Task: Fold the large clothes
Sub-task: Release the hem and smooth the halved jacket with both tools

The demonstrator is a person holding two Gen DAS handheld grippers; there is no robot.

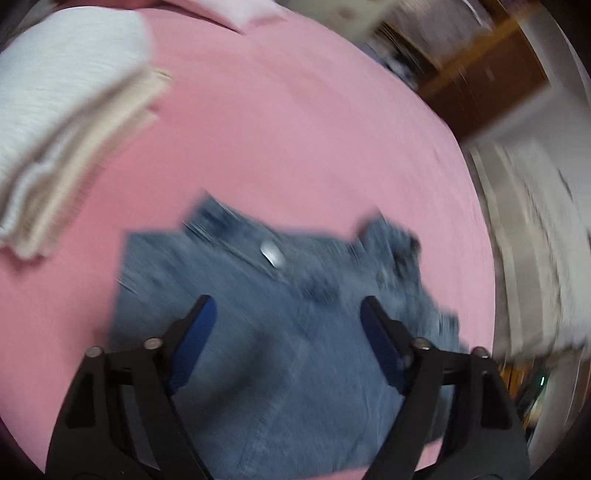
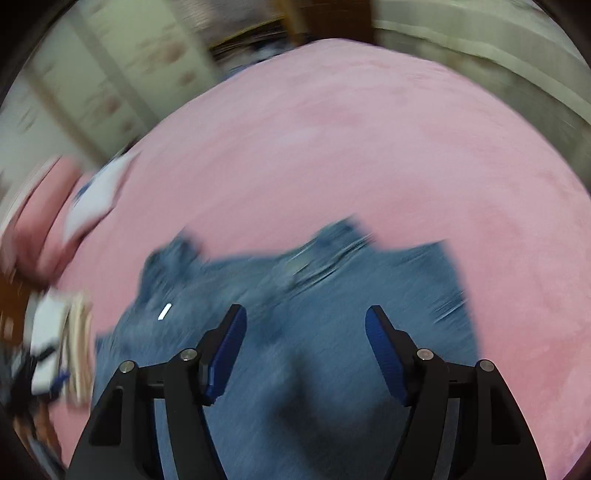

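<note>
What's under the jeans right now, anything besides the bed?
The jeans lie on the pink bedsheet, which shows all around them. Whatever sits directly beneath the denim is covered, so I cannot tell.

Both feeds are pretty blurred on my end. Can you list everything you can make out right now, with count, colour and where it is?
jeans: one pair, blue denim, spread on the bed below both grippers, waistband end farthest from the cameras
bed sheet: one, pink, covers the bed under everything
folded stack: one pile, white on top with beige layers under it, on the sheet at the upper left of the left wrist view
pillow: one, pale pink, at the far edge of the bed
wooden furniture: brown, beyond the bed; too blurred to say more
left gripper: black with blue pads, open, over the jeans, holding nothing
right gripper: black with blue pads, open, over the jeans, holding nothing
</note>
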